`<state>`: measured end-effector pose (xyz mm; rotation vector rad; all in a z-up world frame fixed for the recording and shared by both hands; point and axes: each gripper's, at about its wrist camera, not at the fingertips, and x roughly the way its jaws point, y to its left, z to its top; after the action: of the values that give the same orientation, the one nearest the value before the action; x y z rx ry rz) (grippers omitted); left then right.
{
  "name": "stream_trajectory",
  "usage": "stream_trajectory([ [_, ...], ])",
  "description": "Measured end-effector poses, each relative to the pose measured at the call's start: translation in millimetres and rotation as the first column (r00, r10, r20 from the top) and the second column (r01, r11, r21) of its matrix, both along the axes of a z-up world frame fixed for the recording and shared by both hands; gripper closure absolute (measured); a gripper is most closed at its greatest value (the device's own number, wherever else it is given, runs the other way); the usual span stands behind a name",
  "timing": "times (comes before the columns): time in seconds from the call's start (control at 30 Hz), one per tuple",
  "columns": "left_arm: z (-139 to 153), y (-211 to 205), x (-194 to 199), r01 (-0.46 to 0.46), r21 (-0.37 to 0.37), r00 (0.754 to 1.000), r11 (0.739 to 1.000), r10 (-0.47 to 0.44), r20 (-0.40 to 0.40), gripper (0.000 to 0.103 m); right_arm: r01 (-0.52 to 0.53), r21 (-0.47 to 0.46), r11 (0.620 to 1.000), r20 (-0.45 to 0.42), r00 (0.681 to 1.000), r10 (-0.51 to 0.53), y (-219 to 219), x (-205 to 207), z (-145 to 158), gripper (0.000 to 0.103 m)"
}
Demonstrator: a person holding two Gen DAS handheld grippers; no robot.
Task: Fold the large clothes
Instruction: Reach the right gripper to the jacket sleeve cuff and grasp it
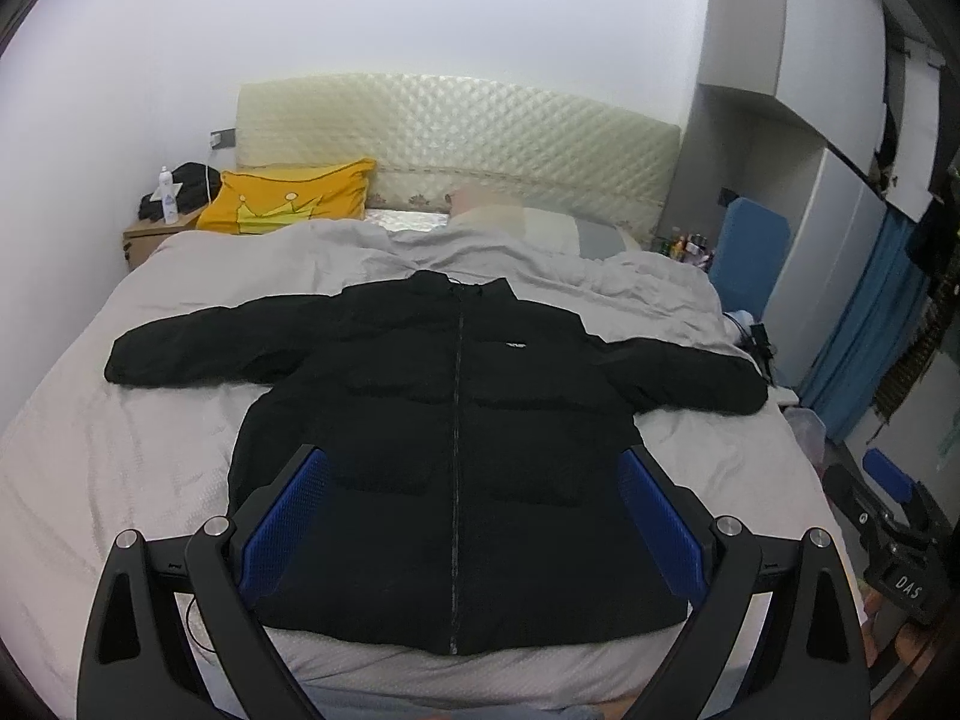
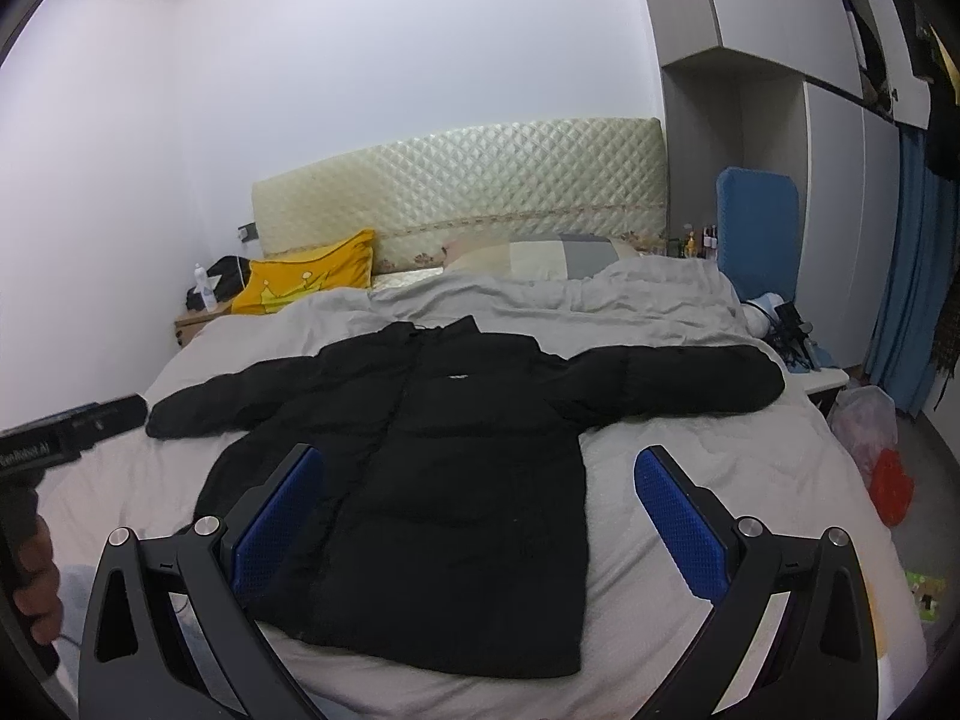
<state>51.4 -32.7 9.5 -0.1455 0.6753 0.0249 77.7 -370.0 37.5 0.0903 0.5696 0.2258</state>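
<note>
Both grippers' jaws stand released above the black jacket [image 1: 456,438] spread flat on the bed [image 1: 120,468]; only the right wrist view shows a hand [image 2: 36,570] gripping the left gripper [image 1: 471,516], while the right gripper [image 2: 480,516] hovers nearer the jacket's right edge.

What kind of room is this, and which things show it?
Most likely a home bedroom. A bed with grey bedding stands against a quilted headboard, a yellow pillow lies at its head, and tall wardrobes line one side. A black jacket lies spread on the bed.
</note>
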Motion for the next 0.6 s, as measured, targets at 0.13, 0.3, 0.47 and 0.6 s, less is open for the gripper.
stream_trajectory([
  [0.13, 6.7, -12.8, 14.7, -0.004, 0.001, 1.000, 1.000, 0.004, -0.002, 0.006, 0.000, 0.003, 1.000, -0.005, 1.000, 0.000, -14.7, 13.8, -0.4, 0.000],
  [0.3, 8.4, -27.9, 41.2, 0.024, 0.028, 1.000, 0.999, -0.024, -0.020, 0.006, 0.030, 0.037, 0.999, -0.028, 0.999, -0.029, -33.2, 36.7, -6.6, 0.000],
  [0.47, 0.2, -33.9, 68.3, 0.061, 0.034, 0.998, 0.998, -0.061, -0.009, 0.006, 0.076, 0.061, 0.995, -0.046, 0.996, -0.073, -47.1, 56.9, -23.9, 0.000],
  [0.6, -10.8, -33.2, 86.5, 0.102, 0.039, 0.994, 0.994, -0.103, 0.021, 0.006, 0.130, 0.052, 0.990, -0.043, 0.991, -0.128, -61.2, 71.9, -35.7, 0.000],
])
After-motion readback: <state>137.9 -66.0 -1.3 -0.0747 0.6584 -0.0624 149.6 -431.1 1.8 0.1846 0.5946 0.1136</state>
